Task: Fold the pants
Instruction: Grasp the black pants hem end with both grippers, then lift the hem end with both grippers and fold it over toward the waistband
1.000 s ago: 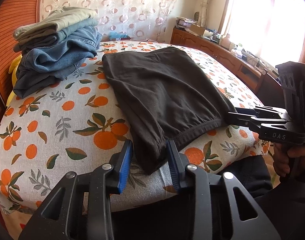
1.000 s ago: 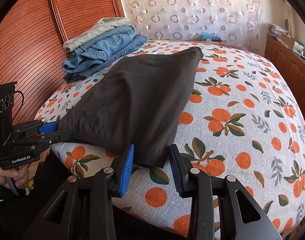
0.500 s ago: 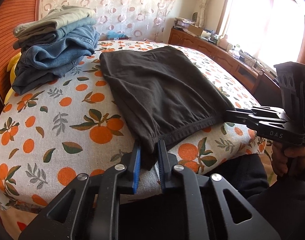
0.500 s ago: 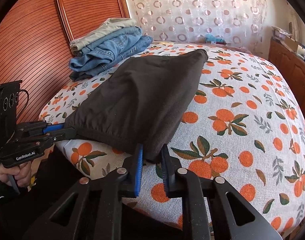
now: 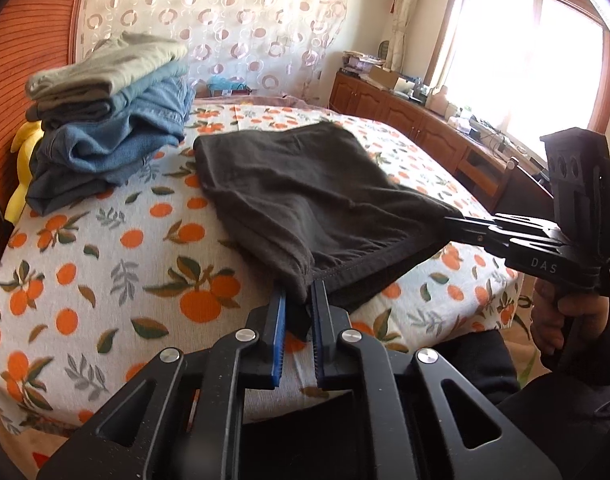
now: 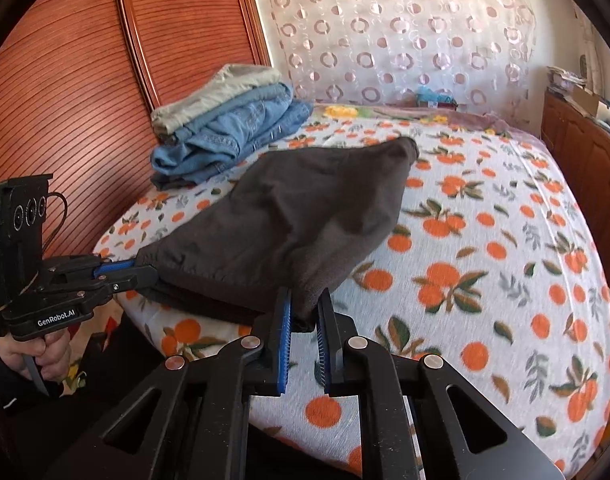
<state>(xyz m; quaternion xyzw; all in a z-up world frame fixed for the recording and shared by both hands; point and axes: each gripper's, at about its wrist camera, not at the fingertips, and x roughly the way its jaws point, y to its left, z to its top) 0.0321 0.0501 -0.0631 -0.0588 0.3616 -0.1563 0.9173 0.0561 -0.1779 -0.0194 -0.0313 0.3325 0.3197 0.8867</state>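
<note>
where the orange-printed white bedspread (image 5: pixel 105 264) rounds off at the bed's near edge, lies folded: dark charcoal fabric pants (image 5: pixel 305 184), waistband end raised off the bed. clamped on the left waistband corner, left hand-held gripper (image 5: pixel 299 312), blue-padded fingers nearly closed on cloth. pinched likewise on the opposite corner, right hand-held gripper (image 6: pixel 305 312). stacked near the headboard, well apart: pile of folded blue denim jeans and pale trousers (image 5: pixel 109 120).

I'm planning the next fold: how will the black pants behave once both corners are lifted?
Probably floppy: the pants already sag between the left gripper and the right gripper. Likely light, since thin cloth bunches at each pinch. The far end should drag across the bedspread rather than rise.
</note>
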